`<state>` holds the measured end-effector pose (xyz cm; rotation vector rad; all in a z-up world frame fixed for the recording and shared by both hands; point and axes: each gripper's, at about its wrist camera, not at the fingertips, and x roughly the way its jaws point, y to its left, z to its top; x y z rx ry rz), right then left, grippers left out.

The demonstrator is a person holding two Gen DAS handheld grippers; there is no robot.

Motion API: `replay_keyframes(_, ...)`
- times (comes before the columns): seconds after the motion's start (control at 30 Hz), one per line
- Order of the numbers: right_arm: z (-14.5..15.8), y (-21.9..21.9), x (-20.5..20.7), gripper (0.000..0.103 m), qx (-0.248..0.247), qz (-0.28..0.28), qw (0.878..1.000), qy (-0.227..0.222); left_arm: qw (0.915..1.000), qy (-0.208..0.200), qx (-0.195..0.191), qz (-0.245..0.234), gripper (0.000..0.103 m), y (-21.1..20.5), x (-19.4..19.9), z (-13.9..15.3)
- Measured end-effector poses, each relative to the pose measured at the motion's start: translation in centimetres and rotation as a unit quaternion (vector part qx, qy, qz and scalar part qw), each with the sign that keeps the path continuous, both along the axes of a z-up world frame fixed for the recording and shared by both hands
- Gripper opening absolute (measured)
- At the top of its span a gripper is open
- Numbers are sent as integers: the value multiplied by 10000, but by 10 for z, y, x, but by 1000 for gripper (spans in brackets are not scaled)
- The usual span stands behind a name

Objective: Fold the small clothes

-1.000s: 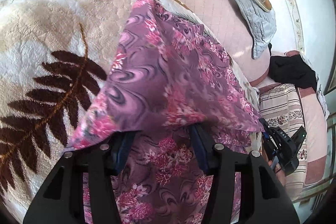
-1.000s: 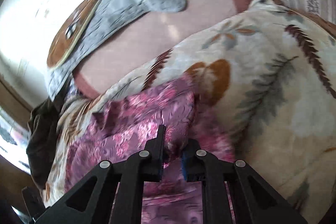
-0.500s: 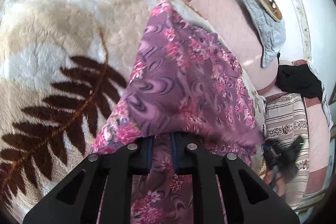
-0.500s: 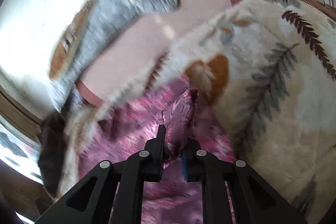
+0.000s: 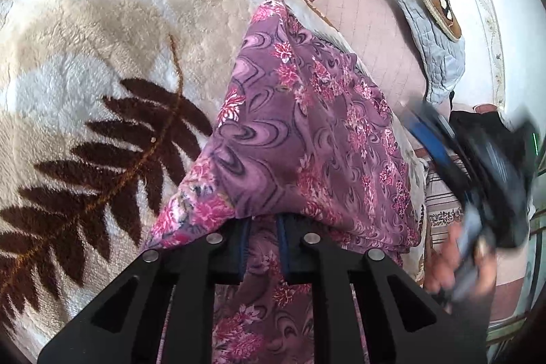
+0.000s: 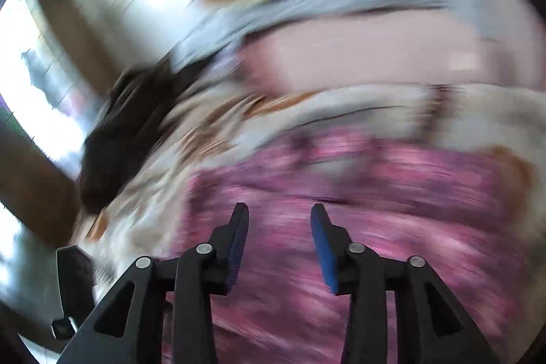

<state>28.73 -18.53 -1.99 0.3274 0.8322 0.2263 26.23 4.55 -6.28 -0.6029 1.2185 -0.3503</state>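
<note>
A thick cream plush blanket with dark brown fern-leaf prints (image 5: 102, 84) covered most of the surface and carried everything else, with a pale pink quilted bedcover (image 5: 368, 23) showing beyond its far edge and a grey-blue quilted pillow with a brown panel (image 5: 433, 33) lying against the wall side. On the blanket lay the purple garment of thin fabric printed with pink flowers and swirls (image 5: 300, 132), folded so that an upper layer ran from a far point down toward the camera and hung over a lower layer of the same cloth. The left gripper (image 5: 262, 237) had its black fingers (image 5: 221, 258) drawn close, with only a narrow strip of the garment's lower layer between them and the upper layer's edge draped over their tips; they pinched the cloth there. To the right of the garment, just past its edge, the right gripper (image 5: 477, 166) appeared as a dark, blue-edged blur with a person's hand (image 5: 457, 265) under it, apart from the cloth. In the right wrist view, heavily smeared, that gripper (image 6: 279, 220) had its jaws opening, the blue-padded fingers (image 6: 324, 248) spread with nothing between them, and the purple garment (image 6: 392, 193) lay beyond and beneath the tips without touching them.
</note>
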Motion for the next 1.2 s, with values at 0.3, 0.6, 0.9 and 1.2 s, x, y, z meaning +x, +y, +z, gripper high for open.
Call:
replay_keyframes(0.3, -59, 76, 97, 47, -1380, 1113, 9814, 734, 9999, 119, -110, -49, 11, 1, 6, -2)
replay_keyframes(0.6, -33, 91, 68, 3, -2215, 1922, 9560, 16, 9997, 152, -164, -21, 11, 5, 7, -4)
replay_keyframes(0.9, -49, 84, 67, 9, -1883, 1080, 9759, 225, 9999, 113, -1, -61, 12, -1, 1, 1)
replay_keyframes(1.2, -67, -21, -57, 21, -552, 158, 9920, 1126, 9903, -1154, 408, -658, 14, -30, -30, 55)
